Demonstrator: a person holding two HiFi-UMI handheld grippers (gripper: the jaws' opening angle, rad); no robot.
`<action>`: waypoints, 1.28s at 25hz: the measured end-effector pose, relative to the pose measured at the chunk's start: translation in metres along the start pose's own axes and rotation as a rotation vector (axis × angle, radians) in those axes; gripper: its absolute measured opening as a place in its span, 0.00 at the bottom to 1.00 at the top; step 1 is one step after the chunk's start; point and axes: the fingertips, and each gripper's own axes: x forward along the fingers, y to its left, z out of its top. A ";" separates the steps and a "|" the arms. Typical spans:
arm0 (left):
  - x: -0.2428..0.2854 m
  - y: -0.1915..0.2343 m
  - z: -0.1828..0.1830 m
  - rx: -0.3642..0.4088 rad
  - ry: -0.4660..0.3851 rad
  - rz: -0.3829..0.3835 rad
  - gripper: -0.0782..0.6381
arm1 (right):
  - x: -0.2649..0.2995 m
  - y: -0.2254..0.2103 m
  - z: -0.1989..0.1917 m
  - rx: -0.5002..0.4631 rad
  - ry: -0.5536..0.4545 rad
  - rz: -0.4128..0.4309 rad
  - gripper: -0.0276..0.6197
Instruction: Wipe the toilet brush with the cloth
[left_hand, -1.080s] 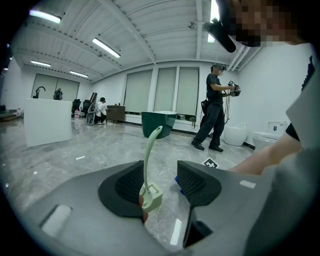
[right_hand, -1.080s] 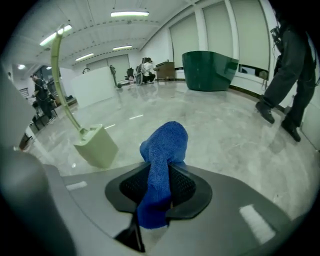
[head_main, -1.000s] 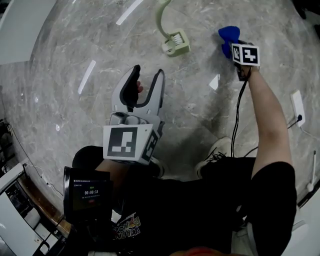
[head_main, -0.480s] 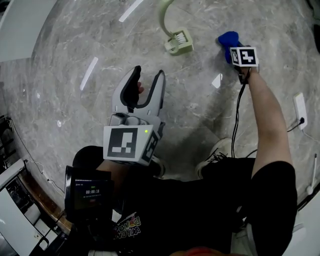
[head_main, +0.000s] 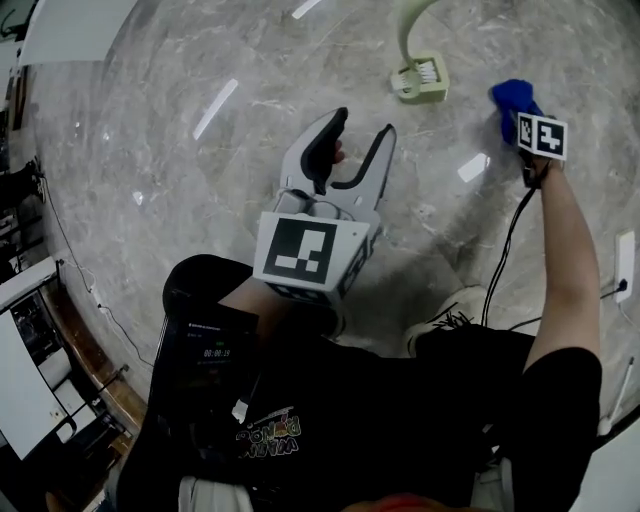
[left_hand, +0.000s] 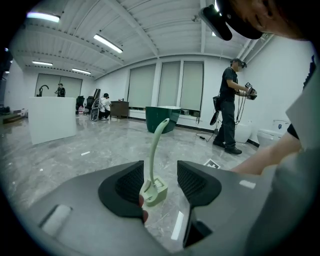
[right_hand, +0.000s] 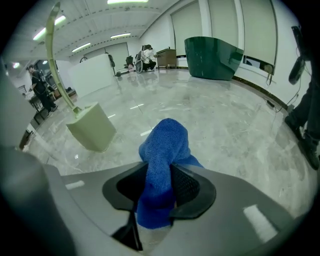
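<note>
A pale green toilet brush (head_main: 418, 80) stands in its square base on the marble floor, its curved handle (left_hand: 155, 142) rising. My left gripper (head_main: 358, 128) hovers short of it, open and empty, with the brush base (left_hand: 152, 191) framed between its jaws. A blue cloth (head_main: 512, 97) sticks up between the jaws of my right gripper (head_main: 516, 112), right of the brush. In the right gripper view the cloth (right_hand: 162, 147) stands in that gripper (right_hand: 159, 182), whose jaws have just been opening; a dark gap shows beside the left pad. The brush base (right_hand: 91, 127) lies to its left.
A white power strip (head_main: 625, 265) and a black cable (head_main: 505, 260) lie on the floor at right. The person's shoe (head_main: 440, 322) is below. Far off stand a green tub (left_hand: 162, 118), a white counter (left_hand: 50, 121) and a standing person (left_hand: 230, 107).
The head view has swung, so the brush, cloth and both grippers sit further right in frame. The right gripper has sunk a little with the cloth. The left gripper keeps its open pose.
</note>
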 end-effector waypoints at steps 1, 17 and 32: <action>0.000 0.000 0.002 -0.002 -0.002 0.000 0.40 | -0.002 -0.001 0.002 -0.021 -0.005 -0.003 0.28; 0.006 0.020 0.026 -0.160 -0.058 -0.002 0.40 | -0.106 -0.034 0.111 0.049 -0.522 -0.207 0.05; -0.061 -0.010 0.001 -0.279 0.151 0.027 0.40 | -0.186 0.112 0.047 0.103 -0.367 0.071 0.05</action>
